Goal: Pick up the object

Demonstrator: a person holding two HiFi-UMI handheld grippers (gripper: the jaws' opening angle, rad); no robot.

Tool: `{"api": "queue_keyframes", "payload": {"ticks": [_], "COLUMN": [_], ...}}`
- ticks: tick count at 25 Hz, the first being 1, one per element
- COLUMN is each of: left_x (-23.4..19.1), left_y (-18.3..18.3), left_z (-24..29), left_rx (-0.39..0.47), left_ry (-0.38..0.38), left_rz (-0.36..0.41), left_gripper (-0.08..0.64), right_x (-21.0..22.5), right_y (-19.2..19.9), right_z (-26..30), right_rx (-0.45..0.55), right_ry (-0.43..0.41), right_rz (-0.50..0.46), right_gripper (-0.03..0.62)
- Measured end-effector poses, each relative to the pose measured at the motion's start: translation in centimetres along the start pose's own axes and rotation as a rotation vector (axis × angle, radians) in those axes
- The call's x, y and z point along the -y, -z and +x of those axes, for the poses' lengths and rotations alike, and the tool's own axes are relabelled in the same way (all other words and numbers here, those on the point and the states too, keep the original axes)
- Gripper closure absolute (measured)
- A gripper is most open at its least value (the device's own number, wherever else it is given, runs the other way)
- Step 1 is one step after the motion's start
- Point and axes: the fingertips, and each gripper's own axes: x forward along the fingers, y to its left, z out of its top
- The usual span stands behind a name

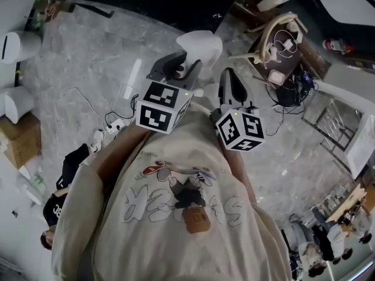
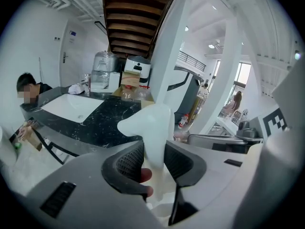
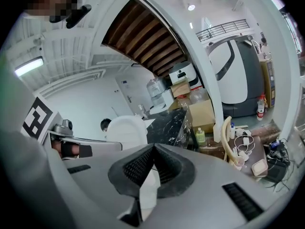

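Left gripper (image 2: 155,149) clenched a white plastic piece (image 2: 152,123) between its pads (image 2: 129,163), held well above the floor (image 1: 88,57), while the right gripper (image 3: 153,149) beside it had its jaws pressed together at the tips. Since the pads caught only a narrow part, the piece might swing or slip out if the hand jolted. Only the left gripper view showed this grip; the head view showed merely the piece's far end.

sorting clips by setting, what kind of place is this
Likely an office or lab lobby, not a home: a long black counter, cardboard boxes by it, and a polished stone floor with loose cables.
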Motion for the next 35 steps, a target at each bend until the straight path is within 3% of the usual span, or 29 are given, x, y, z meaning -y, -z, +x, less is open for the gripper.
{"api": "queue_keyframes", "payload": {"ticks": [6,11,15,22,27,35], "left_x": [1.8,4.4,5.0,7.0,7.7,8.0], "left_y": [2.3,3.4,4.0,3.1,2.3,1.6], "left_z": [-2.6,-3.8,-4.6,-4.2,-3.8,-3.8], "left_rx": [0.017,0.029,0.032,0.029,0.035,0.042], "left_ry": [-0.045,-0.024,-0.035,0.004,0.015,0.016], "left_rz": [-0.008,-0.039,-0.023,0.016,0.052,0.078], "left_gripper": [0.423,0.423,0.423,0.423,0.423,0.423], "right_x": [-0.6,-0.4,-0.1,-0.4,1.0,1.2], "right_y": [2.1,3.8,3.6,1.4,0.7,-0.1], "right_z": [-3.2,-5.3,-7.0,-8.7,-8.8,-8.8], "right_rx": [0.003,-0.011,0.037,0.130,0.126,0.147], "right_ry": [-0.033,-0.058,-0.020,-0.045,0.017,0.019], "right_rz": [-0.007,0.026,0.016,-0.026,-0.034,-0.030], "right_gripper": [0.574,0.574,0.574,0.574,0.574,0.574]}}
